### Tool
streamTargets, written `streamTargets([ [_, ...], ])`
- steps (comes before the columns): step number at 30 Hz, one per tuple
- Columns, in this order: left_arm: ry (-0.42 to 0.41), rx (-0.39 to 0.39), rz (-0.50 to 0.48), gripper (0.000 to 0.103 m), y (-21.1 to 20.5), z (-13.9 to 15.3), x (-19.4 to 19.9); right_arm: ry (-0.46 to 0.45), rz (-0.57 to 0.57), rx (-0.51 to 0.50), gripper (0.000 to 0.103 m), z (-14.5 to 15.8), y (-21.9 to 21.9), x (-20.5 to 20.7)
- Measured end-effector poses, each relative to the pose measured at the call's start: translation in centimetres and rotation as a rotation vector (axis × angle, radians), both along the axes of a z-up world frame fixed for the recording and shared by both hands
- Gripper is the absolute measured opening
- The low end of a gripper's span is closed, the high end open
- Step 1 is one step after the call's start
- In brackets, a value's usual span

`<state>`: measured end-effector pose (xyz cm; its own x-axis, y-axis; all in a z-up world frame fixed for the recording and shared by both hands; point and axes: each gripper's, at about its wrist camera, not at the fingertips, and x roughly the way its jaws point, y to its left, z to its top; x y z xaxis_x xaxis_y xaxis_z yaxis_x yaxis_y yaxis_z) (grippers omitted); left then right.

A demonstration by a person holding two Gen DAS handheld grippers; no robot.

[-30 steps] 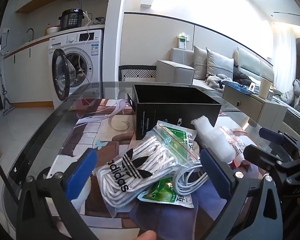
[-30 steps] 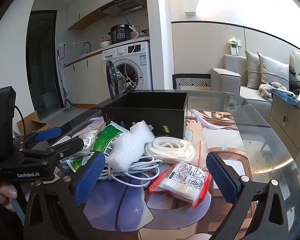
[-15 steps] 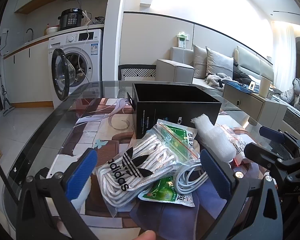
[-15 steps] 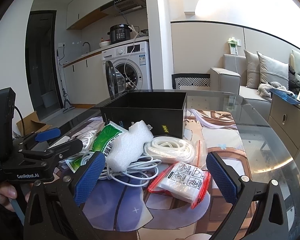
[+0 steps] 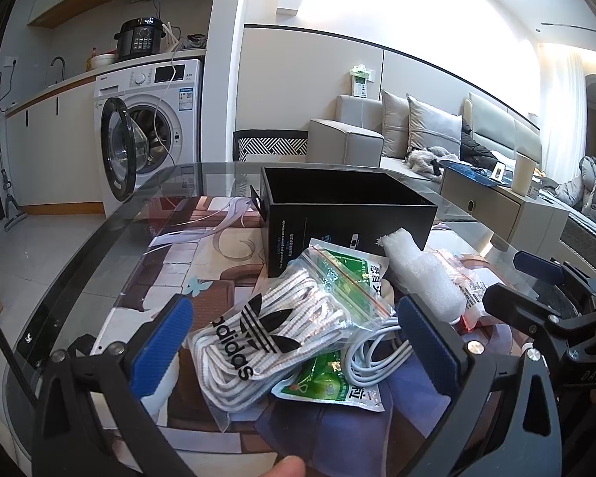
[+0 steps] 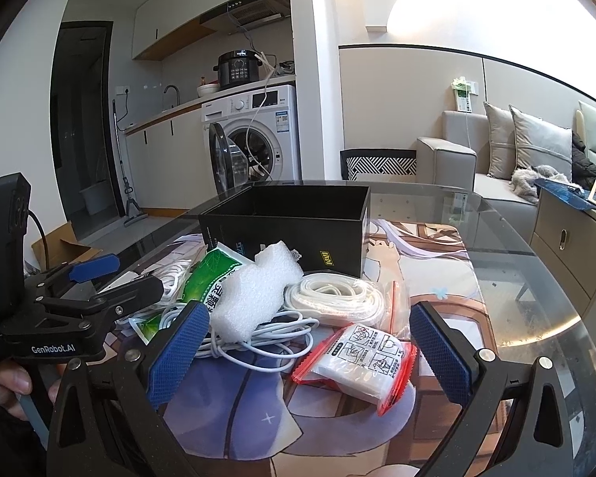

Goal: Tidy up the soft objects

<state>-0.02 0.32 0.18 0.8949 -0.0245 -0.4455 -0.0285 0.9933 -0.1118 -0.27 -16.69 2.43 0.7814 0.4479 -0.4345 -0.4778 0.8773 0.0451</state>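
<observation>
A pile of soft items lies in front of an open black box (image 5: 349, 214) (image 6: 298, 222). In the left wrist view a clear bag of white laces with a black logo (image 5: 266, 330) sits between the fingers of my open left gripper (image 5: 294, 349), which holds nothing. Beside it are a green packet (image 5: 329, 387), a white cable (image 5: 373, 351) and white foam (image 5: 421, 274). My right gripper (image 6: 310, 349) is open over the white cable (image 6: 266, 338), the foam (image 6: 258, 290) and a red-edged packet (image 6: 361, 361), with a bagged white cord (image 6: 333, 294) behind.
The round glass table (image 6: 536, 290) has a picture mat under it. Each gripper shows in the other's view: the right gripper (image 5: 536, 302) at the right, the left gripper (image 6: 87, 282) at the left. A washing machine (image 5: 151, 135) and a sofa (image 5: 417, 135) stand beyond.
Both grippers have crept slightly closer to the pile. Nothing has been taken hold of.
</observation>
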Motion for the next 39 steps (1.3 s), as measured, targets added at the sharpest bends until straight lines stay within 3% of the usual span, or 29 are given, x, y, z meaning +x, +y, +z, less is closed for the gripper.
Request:
streamTargets([
  [39, 0.007, -0.003, 0.008, 0.103, 0.4, -0.02, -0.08, 0.018, -0.019, -0.022, 0.103, -0.08, -0.18, 0.18],
])
